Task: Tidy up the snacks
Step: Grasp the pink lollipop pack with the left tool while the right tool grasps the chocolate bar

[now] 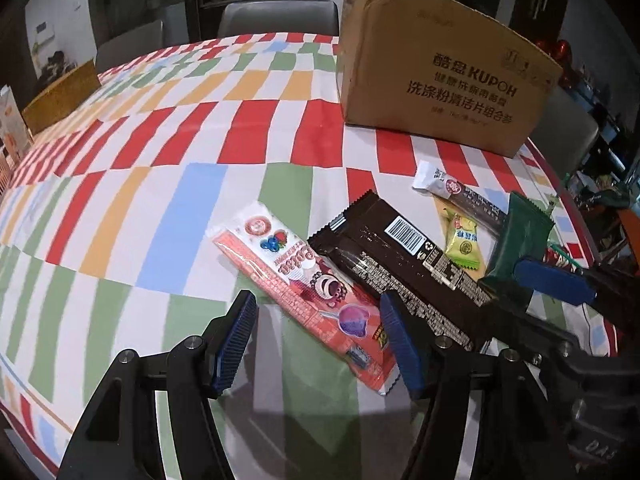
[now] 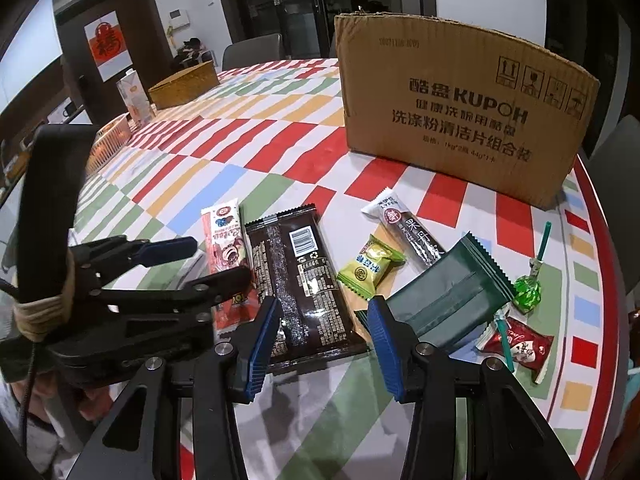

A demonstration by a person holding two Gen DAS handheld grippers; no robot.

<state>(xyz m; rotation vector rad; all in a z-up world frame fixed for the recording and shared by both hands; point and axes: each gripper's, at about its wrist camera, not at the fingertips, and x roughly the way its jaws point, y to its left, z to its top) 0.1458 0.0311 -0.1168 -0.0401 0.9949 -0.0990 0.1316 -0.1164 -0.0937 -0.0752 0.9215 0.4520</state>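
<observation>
A row of snacks is laid out on the checked surface [image 2: 248,152] in front of a cardboard box [image 2: 460,116], which stands at the far right. From left to right are seen a pink lollipop packet [image 1: 304,284], a dark brown wrapper [image 2: 304,280], a small yellow-green sweet [image 2: 370,266], a long dark bar [image 2: 408,232] with a white end, a dark green packet [image 2: 452,292], a green-wrapped lollipop [image 2: 528,284] and a red sweet [image 2: 520,346]. The left hand-held gripper [image 1: 320,344] is held released over the near end of the pink packet, nothing being pressed by its blue pads. The right hand-held gripper [image 2: 324,344] is likewise held released, poised between the brown wrapper and the green packet. A woven basket [image 2: 184,84] is placed at the far left.
</observation>
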